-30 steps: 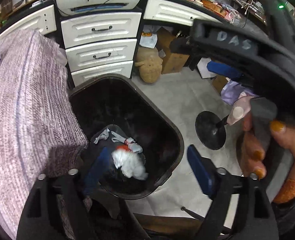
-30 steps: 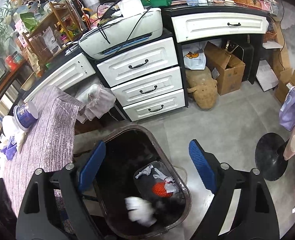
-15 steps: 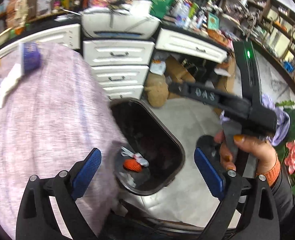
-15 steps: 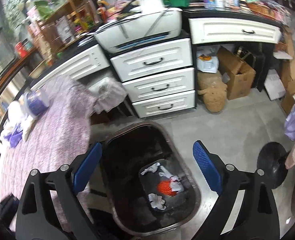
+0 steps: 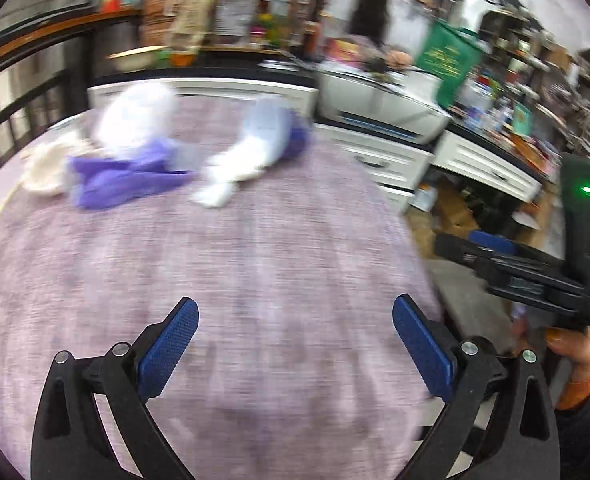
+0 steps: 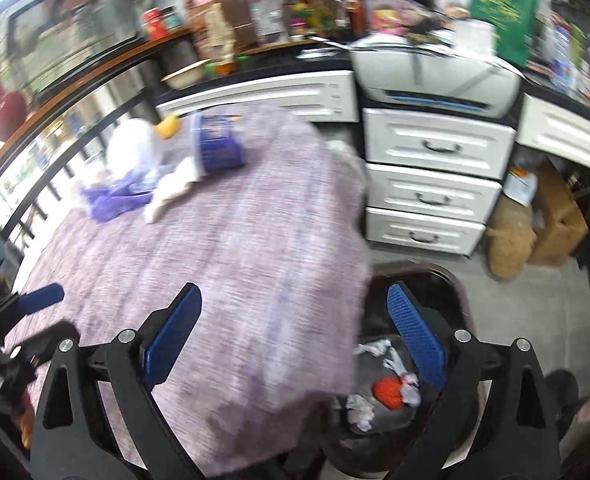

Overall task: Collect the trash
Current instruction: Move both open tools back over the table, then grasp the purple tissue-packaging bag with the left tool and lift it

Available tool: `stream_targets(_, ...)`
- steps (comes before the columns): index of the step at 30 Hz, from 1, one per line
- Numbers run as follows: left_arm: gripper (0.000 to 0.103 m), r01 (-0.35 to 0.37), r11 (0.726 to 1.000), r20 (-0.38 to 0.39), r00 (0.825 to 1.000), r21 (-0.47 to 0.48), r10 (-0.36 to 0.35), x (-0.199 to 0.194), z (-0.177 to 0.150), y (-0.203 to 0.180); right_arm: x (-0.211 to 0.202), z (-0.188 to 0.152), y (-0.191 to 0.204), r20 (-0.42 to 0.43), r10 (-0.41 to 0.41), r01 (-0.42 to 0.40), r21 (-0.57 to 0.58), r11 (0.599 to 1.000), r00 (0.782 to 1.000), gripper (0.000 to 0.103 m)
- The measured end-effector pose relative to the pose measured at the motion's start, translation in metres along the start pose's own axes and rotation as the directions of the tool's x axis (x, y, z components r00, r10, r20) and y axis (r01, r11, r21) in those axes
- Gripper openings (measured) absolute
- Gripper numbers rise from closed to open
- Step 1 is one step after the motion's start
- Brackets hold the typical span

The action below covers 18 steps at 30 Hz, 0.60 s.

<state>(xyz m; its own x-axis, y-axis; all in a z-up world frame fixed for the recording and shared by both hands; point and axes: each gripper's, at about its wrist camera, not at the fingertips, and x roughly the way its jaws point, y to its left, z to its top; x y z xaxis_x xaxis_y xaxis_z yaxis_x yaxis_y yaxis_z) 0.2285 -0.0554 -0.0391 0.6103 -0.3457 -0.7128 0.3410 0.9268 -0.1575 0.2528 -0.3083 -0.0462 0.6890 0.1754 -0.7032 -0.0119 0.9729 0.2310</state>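
Both views have swung up from the bin (image 6: 447, 280) to the cloth-covered worktop (image 5: 255, 264), which suggests the last drop is finished and the next pick is beginning. Left gripper (image 5: 295, 354) and right gripper (image 6: 295, 338): fingers spread wide, empty. The bin holds white paper wads (image 6: 361, 410) and an orange scrap (image 6: 389, 390). Remaining trash (image 5: 231, 164), white and purple, lies at the worktop's far side.

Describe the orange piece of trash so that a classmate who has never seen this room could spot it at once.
Find the table with the purple cloth; the black trash bin stands on the floor at its right edge. The orange ball lies at the bin's bottom, the only bright piece among white crumpled tissues.
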Motion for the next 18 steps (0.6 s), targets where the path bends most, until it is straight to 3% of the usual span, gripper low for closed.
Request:
stream_targets(4, 0.096, -0.081, 0.994, 0.013, 0.997, -0.074, 0.082, -0.007, -0.001, 0.052, 0.01, 0.012, 0.033, 0.006, 0.05, -0.049, -0.067, 0.997, 0.999, 0.093)
stream_targets(11, 0.089, -0.185, 0.976, 0.05, 0.98, -0.112, 0.191, -0.011, 0.011, 0.11, 0.027, 0.026, 0.066, 0.002, 0.073, -0.073, -0.124, 0.99, 0.997, 0.093)
stream_targets(13, 0.084, -0.208, 0.975, 0.062, 0.975, -0.078, 0.213, -0.009, 0.018, 0.114, 0.033, 0.029, 0.072, -0.006, 0.072, -0.072, -0.137, 0.988, 0.997, 0.093)
stream_targets(18, 0.078, -0.259, 0.958, 0.072, 0.965, 0.126, 0.251, 0.014, 0.051, 0.108, 0.045, 0.032, 0.08, -0.031, 0.075, -0.079, -0.15, 0.986, 0.997, 0.093)
